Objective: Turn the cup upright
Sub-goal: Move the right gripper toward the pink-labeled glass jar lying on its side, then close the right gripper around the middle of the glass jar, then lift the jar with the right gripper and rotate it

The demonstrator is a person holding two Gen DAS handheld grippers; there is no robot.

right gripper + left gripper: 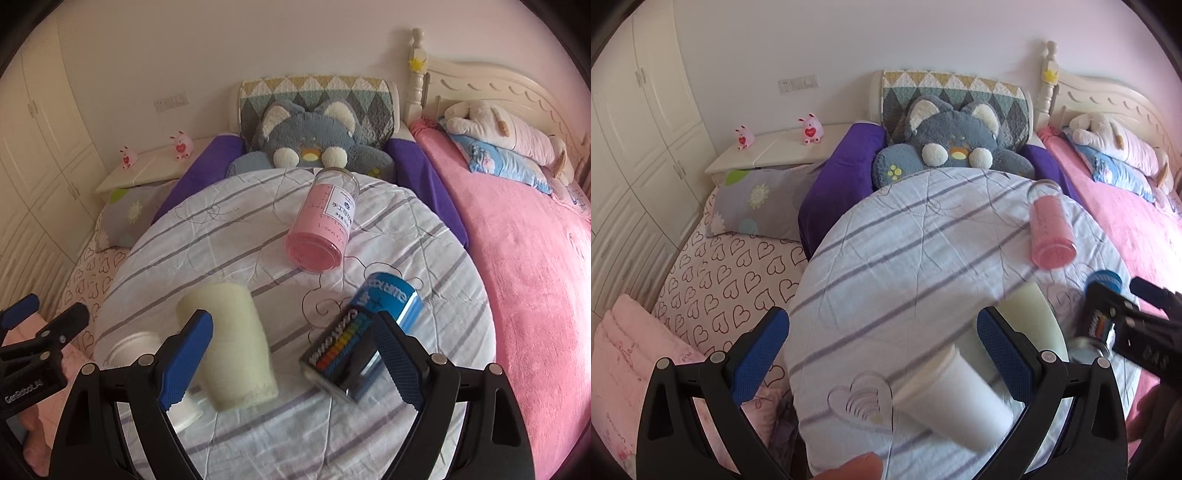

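Several cups lie on their sides on a round table with a striped cloth [886, 240]. A white paper cup [955, 400] lies between my open left gripper's [882, 350] fingers, close below them. A pale green cup [231, 343] lies beside it, partly behind my right gripper's left finger [184, 354]. A blue-and-black printed cup [364, 336] lies between the fingers of my open right gripper [291, 354]. A pink glass jar [323, 225] lies farther back. The white cup [133, 349] shows at the table's left edge.
A grey plush cat [953, 147] sits behind the table. A pink bed [517, 258] lies to the right, a heart-print bed [731, 277] to the left. A white nightstand [775, 147] carries two pink toys. My right gripper [1137, 325] reaches in at the right.
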